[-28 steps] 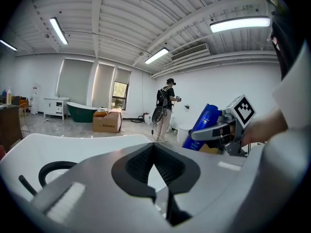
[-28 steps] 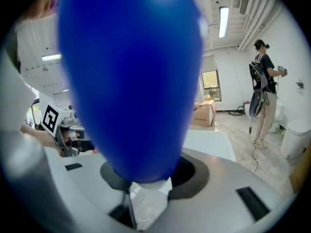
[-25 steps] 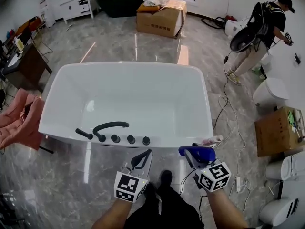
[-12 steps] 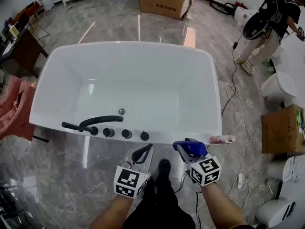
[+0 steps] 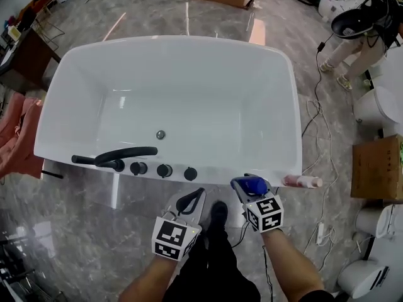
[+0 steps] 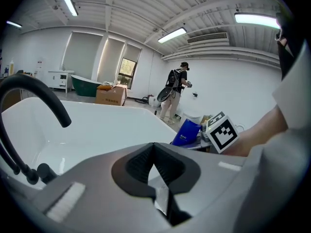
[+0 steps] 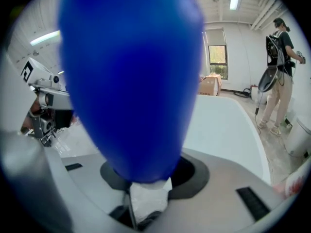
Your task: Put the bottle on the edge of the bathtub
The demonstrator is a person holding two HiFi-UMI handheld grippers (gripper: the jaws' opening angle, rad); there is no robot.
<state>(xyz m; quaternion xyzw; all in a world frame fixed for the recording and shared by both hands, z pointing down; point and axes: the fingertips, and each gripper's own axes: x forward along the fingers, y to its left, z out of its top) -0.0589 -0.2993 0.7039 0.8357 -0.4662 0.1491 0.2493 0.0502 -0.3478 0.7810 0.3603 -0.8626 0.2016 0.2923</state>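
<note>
Holding step observed: right gripper [image 5: 249,182] was clamped on blue bottle [image 7: 131,81], beside near bathtub rim [image 5: 219,176] | left gripper [image 5: 194,197] closed, empty | advised: seat base flat, clear of pink bottle [image 5: 303,181], then release.

One white bathtub [image 5: 293,106] bore one black faucet [image 5: 126,153] and three black knobs [image 5: 164,170]; one blue bottle [image 5: 250,184] and one pink bottle [image 5: 303,181] were near its corner.

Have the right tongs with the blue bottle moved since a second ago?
Yes. In the head view the right tongs, shut on the blue bottle, have drawn left, away from the pink bottle by the bathtub corner.
</note>
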